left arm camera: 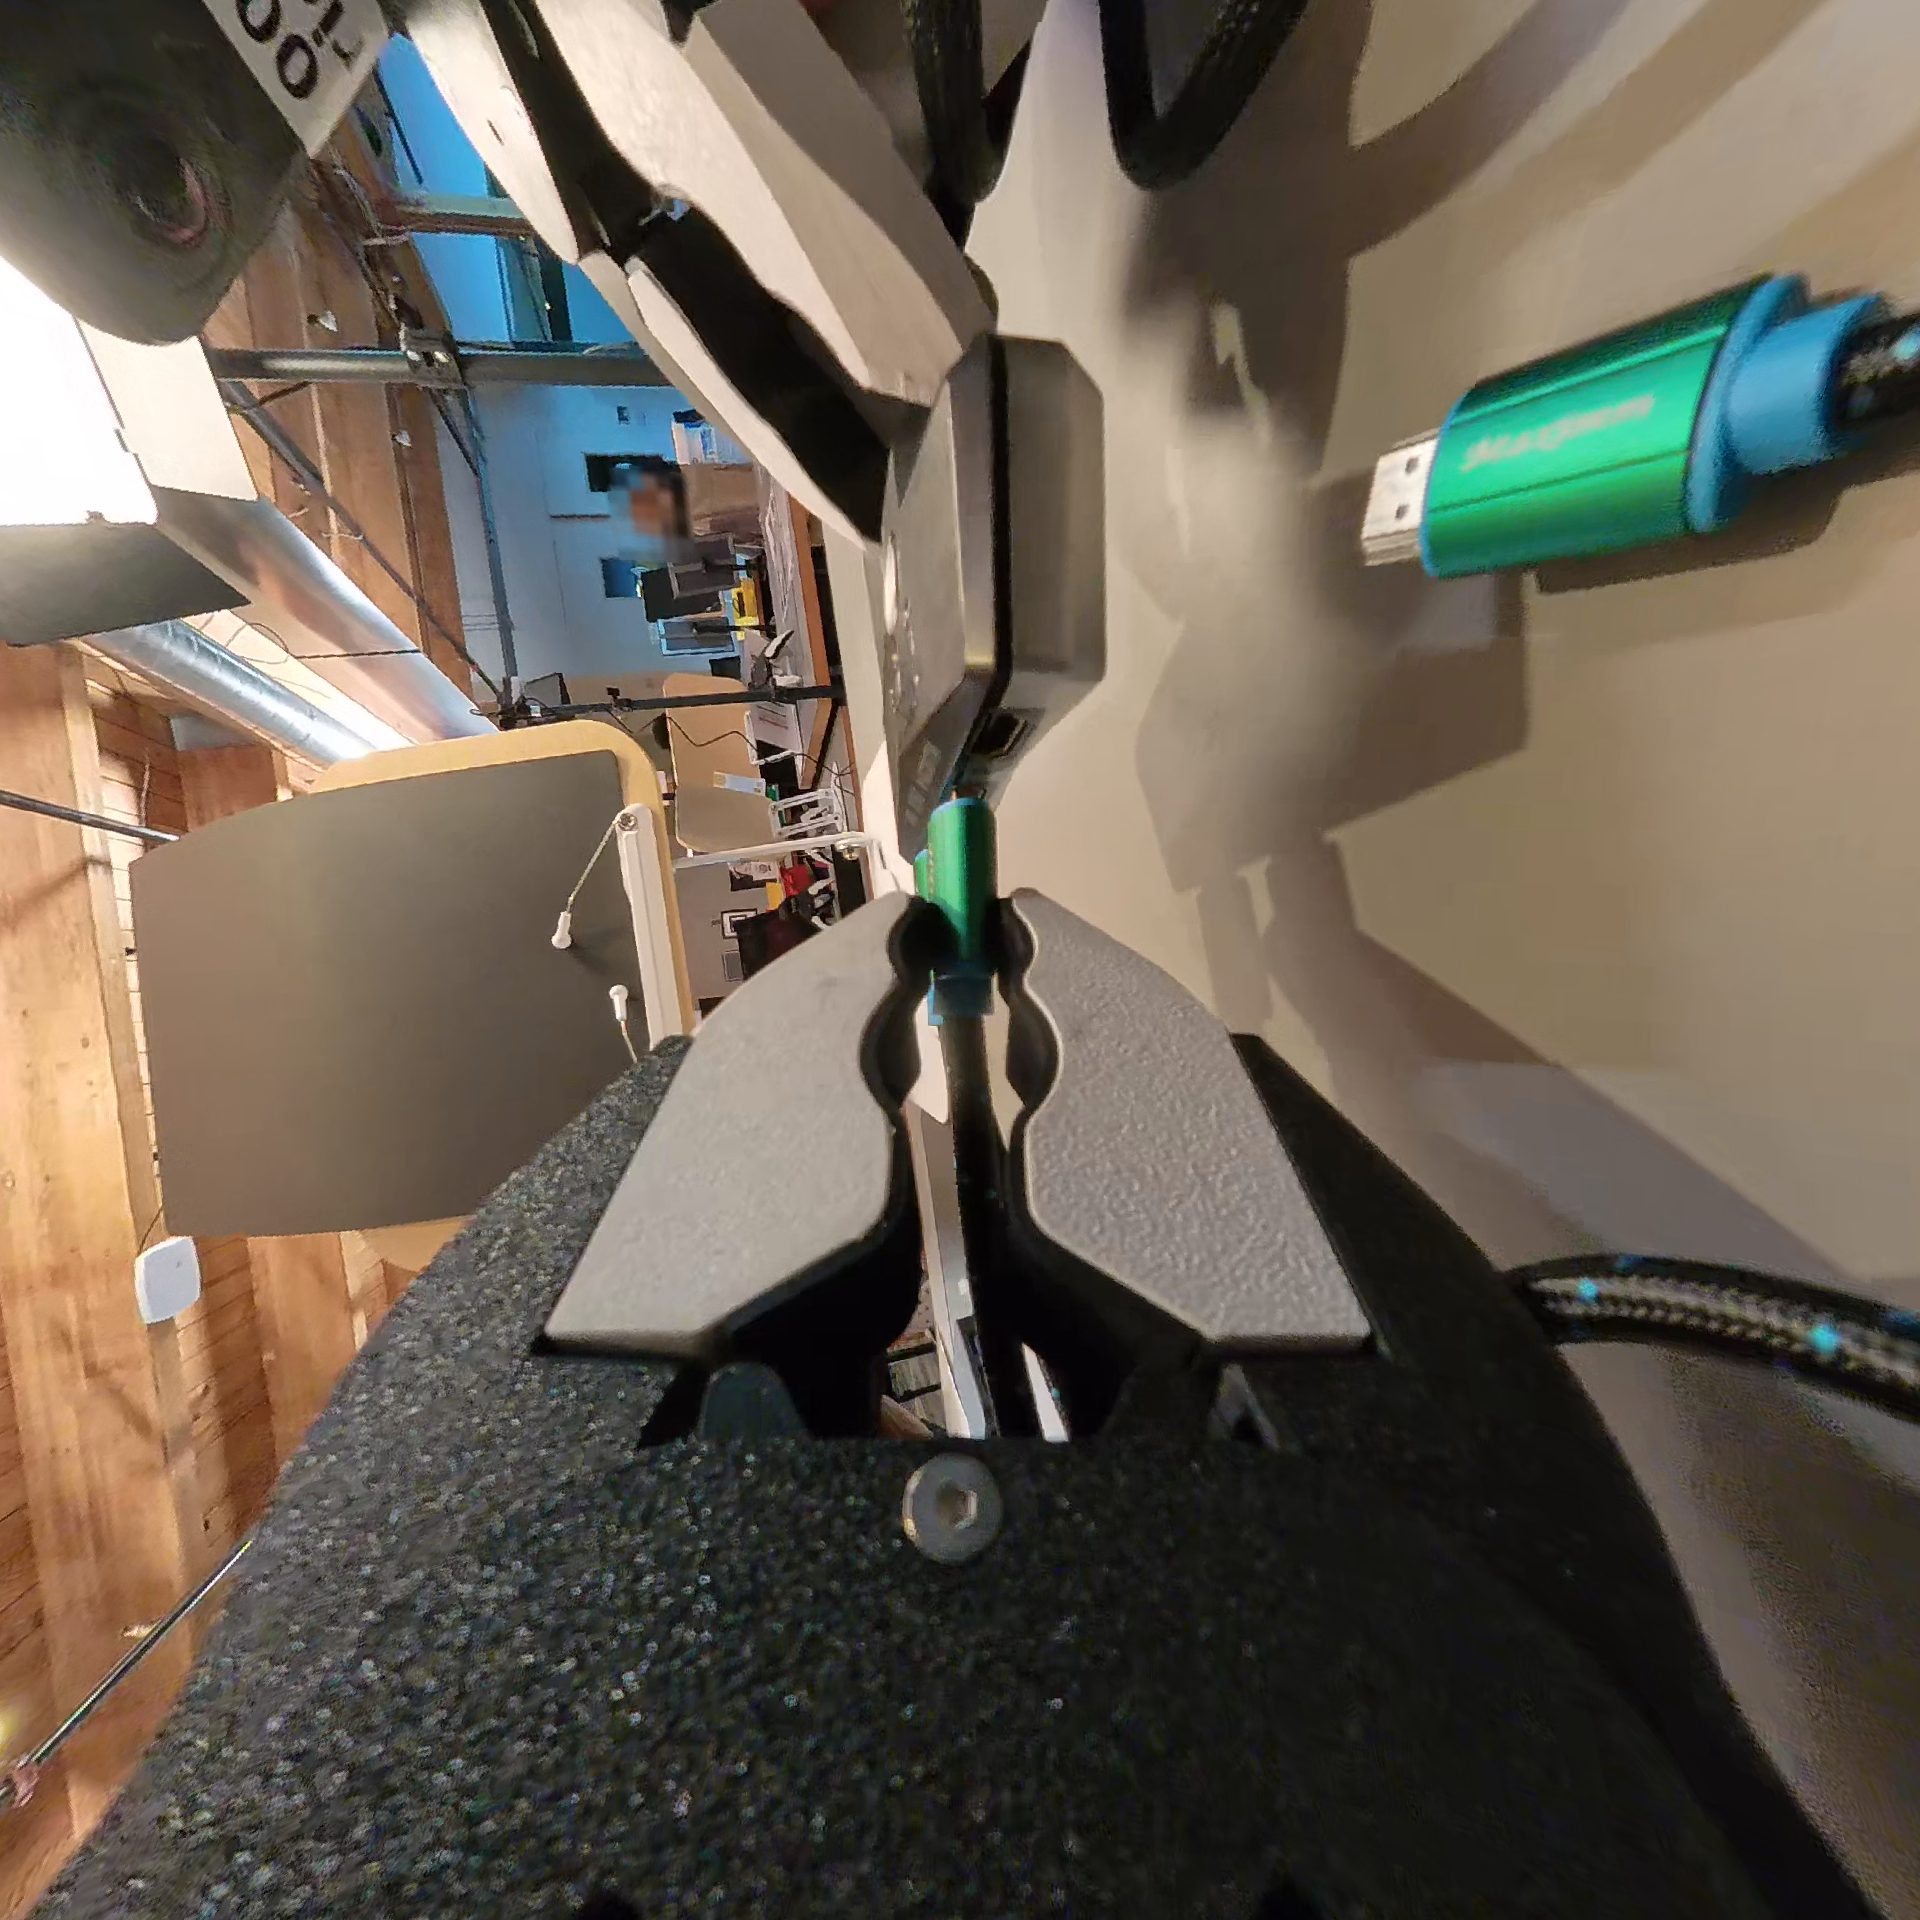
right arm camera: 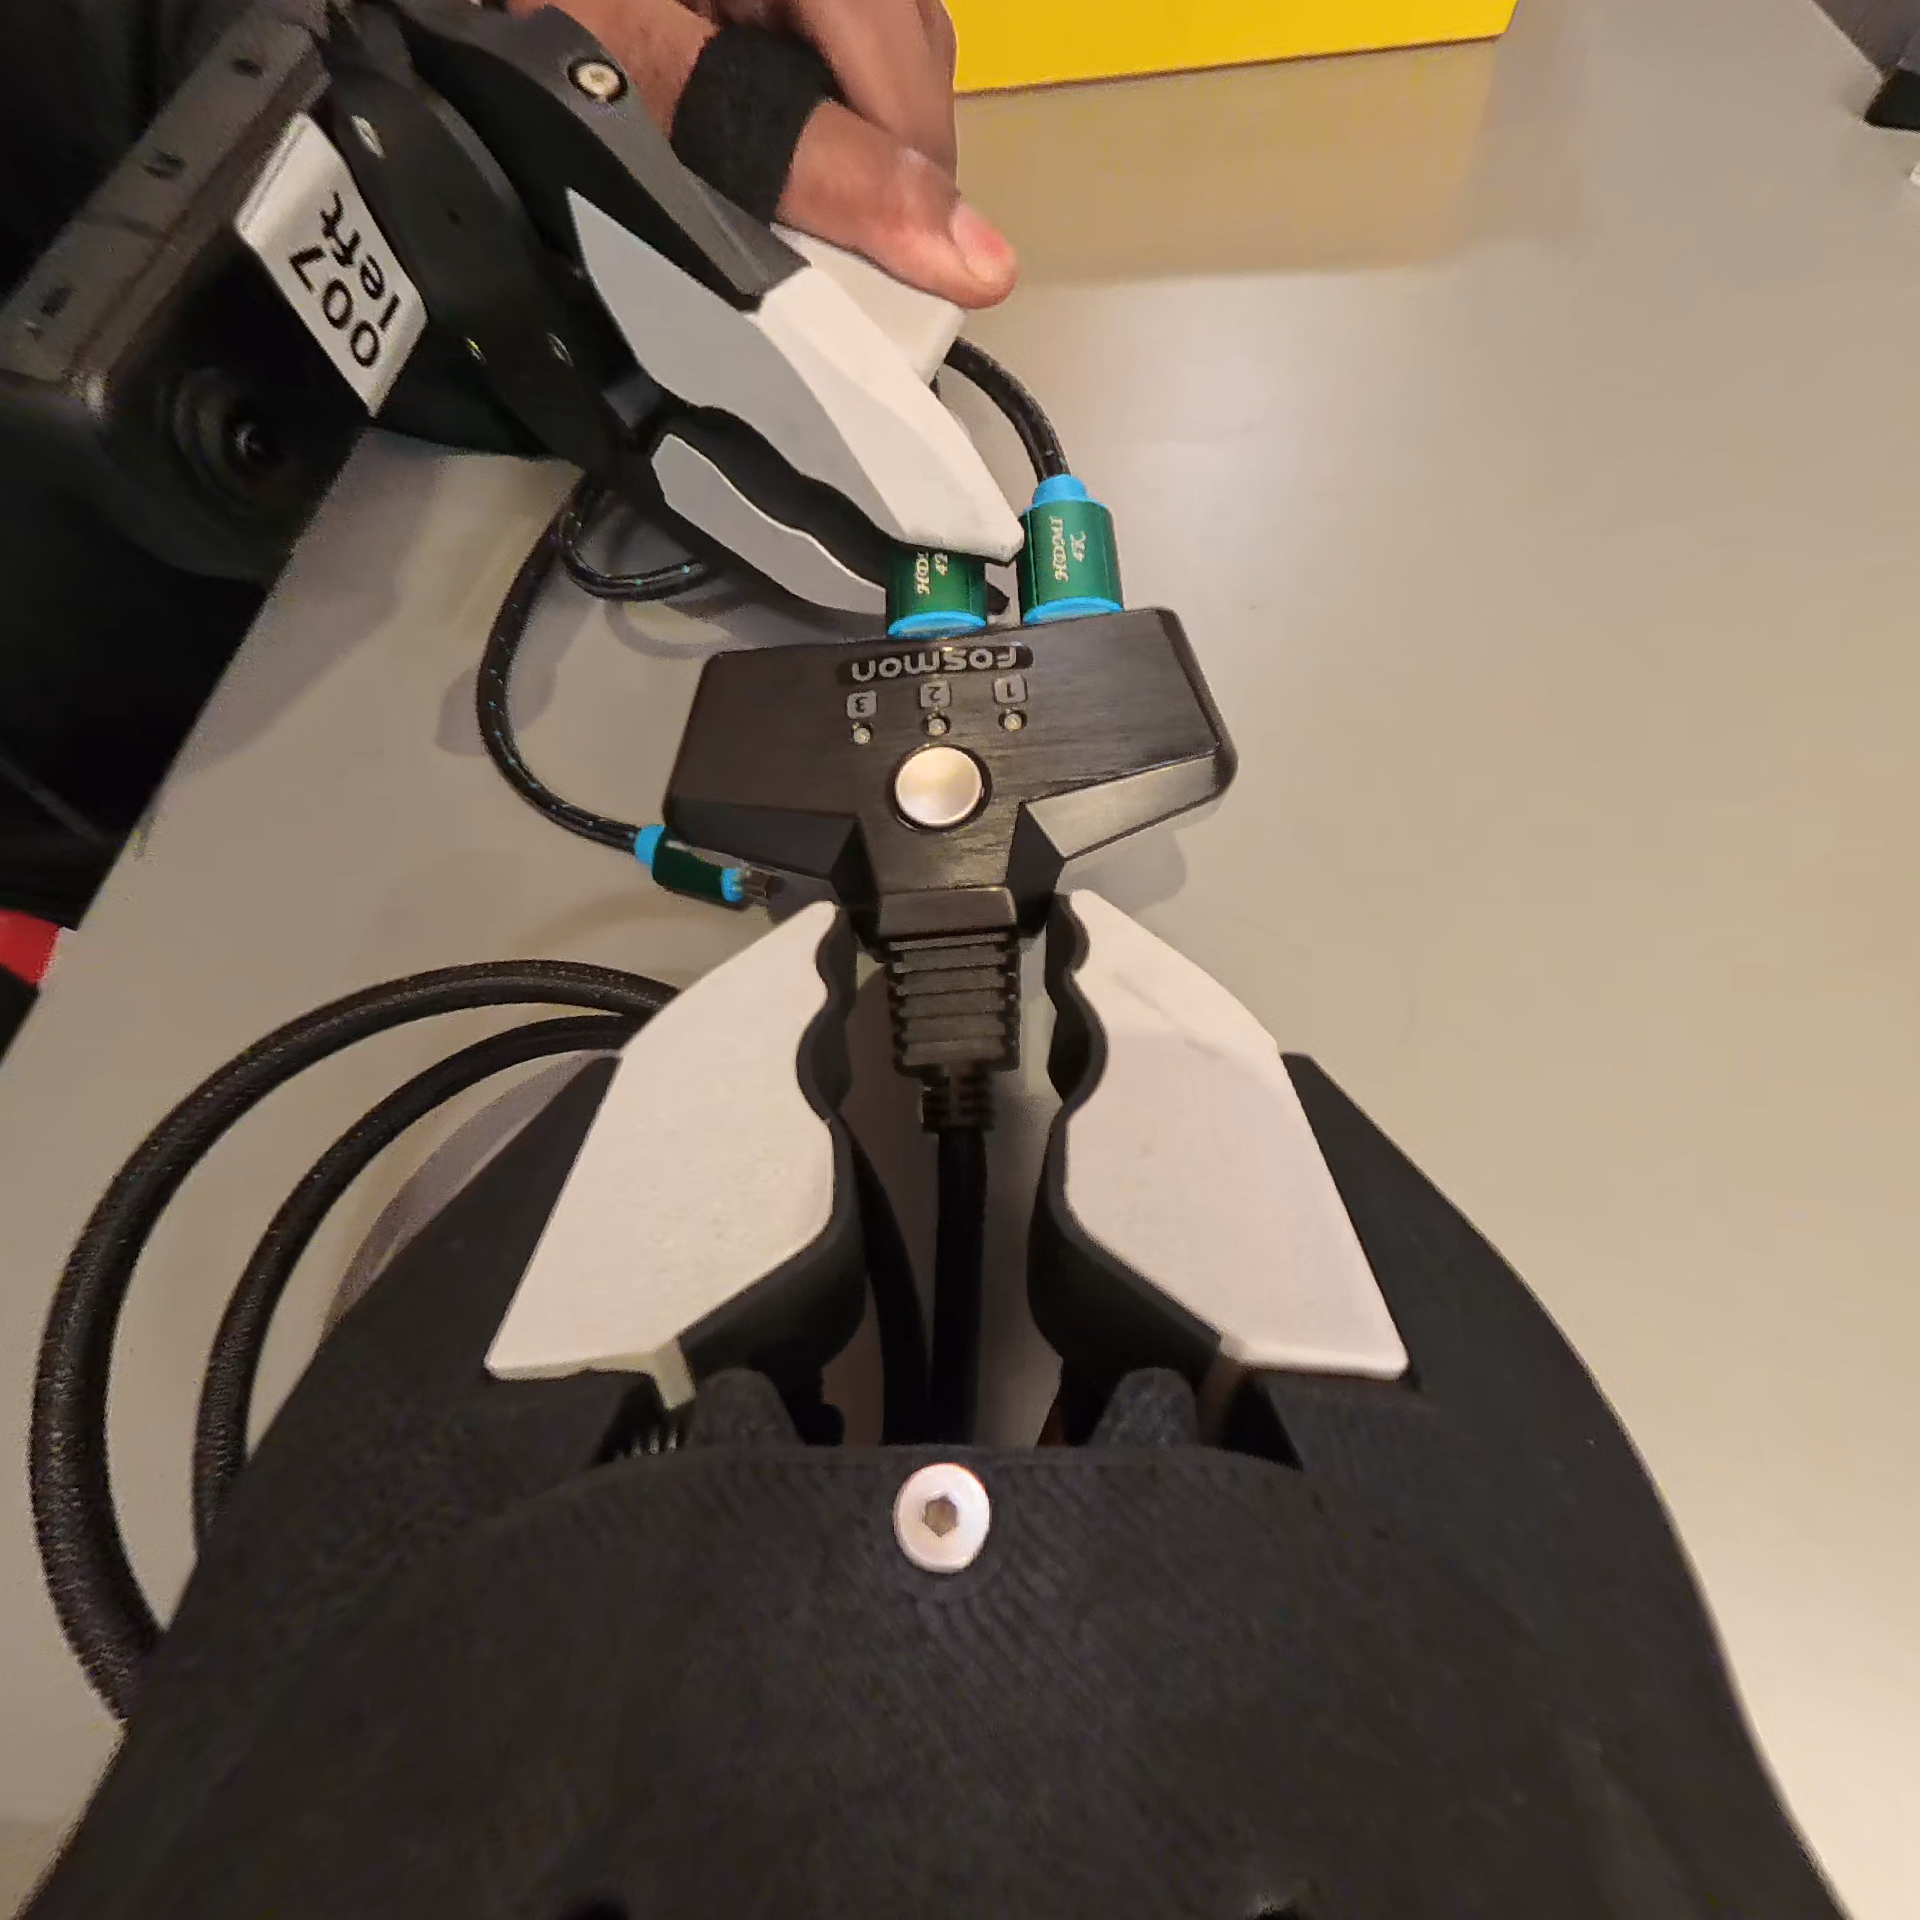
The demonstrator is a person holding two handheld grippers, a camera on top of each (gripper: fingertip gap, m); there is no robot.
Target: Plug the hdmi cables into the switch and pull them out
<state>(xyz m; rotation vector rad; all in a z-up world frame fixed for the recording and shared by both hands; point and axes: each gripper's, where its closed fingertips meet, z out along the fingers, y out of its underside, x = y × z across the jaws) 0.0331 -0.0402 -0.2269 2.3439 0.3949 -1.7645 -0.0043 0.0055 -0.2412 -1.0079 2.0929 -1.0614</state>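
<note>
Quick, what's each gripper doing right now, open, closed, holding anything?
Left gripper: closed on a green HDMI plug at the switch.
Right gripper: jaws around the switch's tail; contact cannot be told.

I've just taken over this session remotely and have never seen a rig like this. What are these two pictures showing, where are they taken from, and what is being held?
There is no robot arm: a person holds a handheld two-finger gripper in each hand, and each carries a wide-angle camera looking along its fingers.

The left wrist view is rolled sideways. The left gripper is shut on a green metal HDMI plug with a blue collar, at the black T-shaped HDMI switch. A third green plug lies loose on the beige table.

The right wrist view looks down on the table. The right gripper clamps the switch's narrow stem, steadying it. A second green plug is seated in the far edge beside the held one. The person's hand shows on the left gripper.
</note>
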